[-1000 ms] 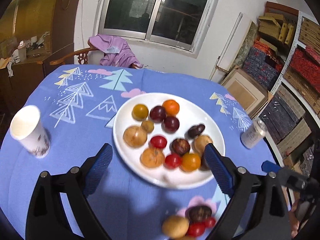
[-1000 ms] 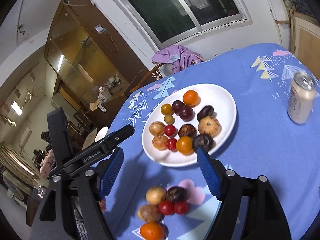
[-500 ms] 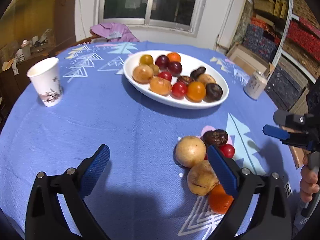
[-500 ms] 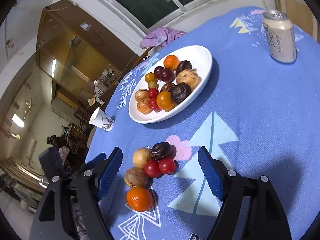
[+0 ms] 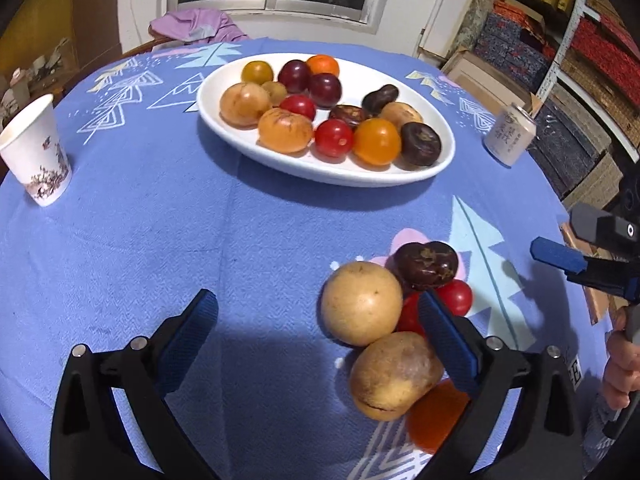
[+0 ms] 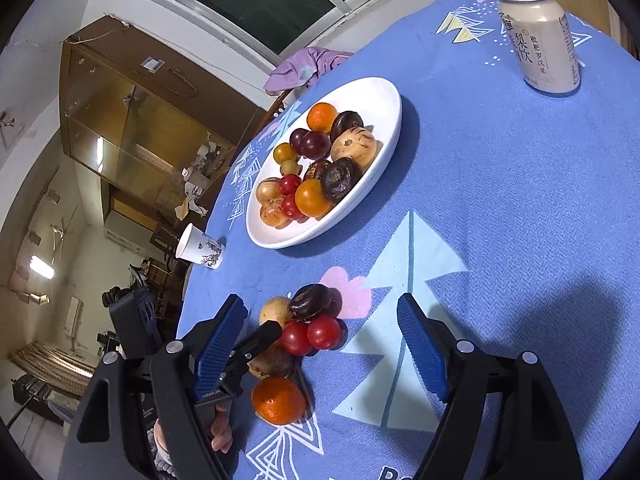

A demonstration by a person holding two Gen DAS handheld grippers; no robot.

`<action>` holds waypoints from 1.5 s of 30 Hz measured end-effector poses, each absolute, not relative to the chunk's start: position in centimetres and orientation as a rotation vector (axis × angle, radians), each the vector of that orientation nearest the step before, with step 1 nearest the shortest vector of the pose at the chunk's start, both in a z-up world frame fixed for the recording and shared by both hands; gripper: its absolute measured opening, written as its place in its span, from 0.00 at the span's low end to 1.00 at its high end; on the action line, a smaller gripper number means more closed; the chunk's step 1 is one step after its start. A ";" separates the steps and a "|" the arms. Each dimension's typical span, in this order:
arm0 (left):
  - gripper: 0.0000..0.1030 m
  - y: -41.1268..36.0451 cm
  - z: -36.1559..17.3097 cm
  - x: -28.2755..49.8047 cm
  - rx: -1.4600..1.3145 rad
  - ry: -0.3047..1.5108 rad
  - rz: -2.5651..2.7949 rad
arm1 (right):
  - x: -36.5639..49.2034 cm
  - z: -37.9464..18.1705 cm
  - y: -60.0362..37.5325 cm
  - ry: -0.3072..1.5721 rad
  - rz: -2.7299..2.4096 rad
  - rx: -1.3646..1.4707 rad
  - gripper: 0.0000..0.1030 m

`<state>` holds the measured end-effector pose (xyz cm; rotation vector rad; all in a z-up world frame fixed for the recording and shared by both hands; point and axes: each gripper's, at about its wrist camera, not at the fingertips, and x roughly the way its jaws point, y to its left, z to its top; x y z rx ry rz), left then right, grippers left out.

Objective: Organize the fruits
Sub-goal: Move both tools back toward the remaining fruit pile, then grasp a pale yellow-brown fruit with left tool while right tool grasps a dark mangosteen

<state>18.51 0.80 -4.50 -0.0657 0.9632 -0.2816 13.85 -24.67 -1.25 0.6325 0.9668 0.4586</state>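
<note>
A white oval plate holds several fruits: red, orange, yellow, dark purple and brown. A loose pile lies on the blue tablecloth nearer me: a tan round fruit, a brown-tan fruit, a dark brown fruit, red tomatoes and an orange. My left gripper is open and empty, its right finger beside the pile. My right gripper is open and empty, low over the pile. The right gripper's fingers also show in the left wrist view.
A paper cup stands at the table's left. A drink can stands at the right. Cardboard boxes and shelves lie beyond the right edge. A chair with purple cloth is behind the table.
Both grippers have dropped lower and closer to the loose pile. The plate now sits farther off, and the pile fills more of each view. Both stay open.
</note>
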 end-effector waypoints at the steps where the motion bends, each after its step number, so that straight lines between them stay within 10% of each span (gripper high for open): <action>1: 0.96 1.3 -4.5 18.6 -0.069 0.960 -0.262 | 13.9 -1.2 -24.7 0.966 0.457 0.634 0.77; 23: 0.96 2.0 -3.5 18.7 -0.100 0.916 -0.258 | 13.7 -1.0 -24.7 0.951 0.464 0.618 0.78; 27: 0.70 0.5 -3.4 18.9 0.005 0.892 -0.245 | 13.8 -0.9 -24.7 0.951 0.464 0.613 0.78; 45: 0.36 -0.9 -4.0 18.5 0.141 0.820 -0.284 | 13.6 -1.3 -22.7 0.943 0.512 0.541 0.76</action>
